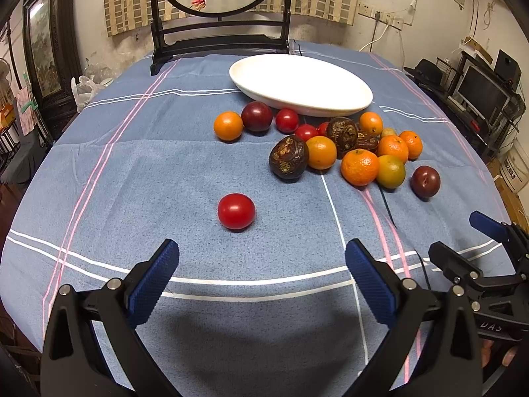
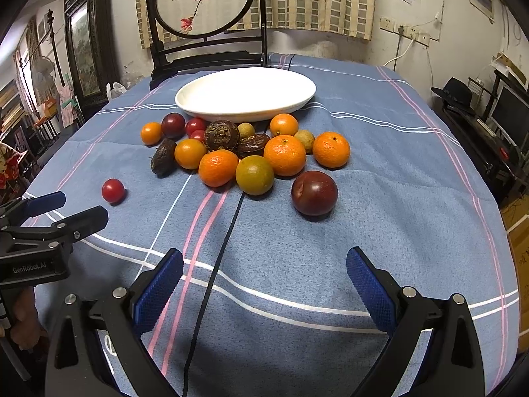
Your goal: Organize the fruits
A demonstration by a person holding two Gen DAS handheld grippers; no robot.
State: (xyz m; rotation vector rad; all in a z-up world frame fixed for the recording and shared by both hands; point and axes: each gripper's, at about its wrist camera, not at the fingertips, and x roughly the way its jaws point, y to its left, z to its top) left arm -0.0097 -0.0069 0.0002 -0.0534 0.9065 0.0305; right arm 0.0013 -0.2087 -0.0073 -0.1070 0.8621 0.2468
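Two grippers hover low over the desk (image 1: 132, 172), and I hold nothing in either. My left gripper (image 1: 261, 264) has its fingers (image 1: 153, 284) spread wide, with a lone cherry tomato (image 1: 236, 211) lying on the blue checked cloth just ahead of the gap and well apart from the rest of the fruit. My right gripper (image 2: 264, 274) is equally wide open, its blue pads bare, pointing toward a dark plum (image 2: 314, 193) that sits a little clear of the heap. The heap itself, mandarins (image 2: 284, 155), a greenish orange (image 2: 254, 175), wrinkled passion fruits (image 2: 221, 135), small longans, more tomatoes and a second plum (image 2: 173, 125), is bunched just in front of the white plate (image 2: 205, 99), some pieces touching one another. The plate carries no fruit. A thin black cable (image 2: 215, 264) runs across the cloth between my right fingers
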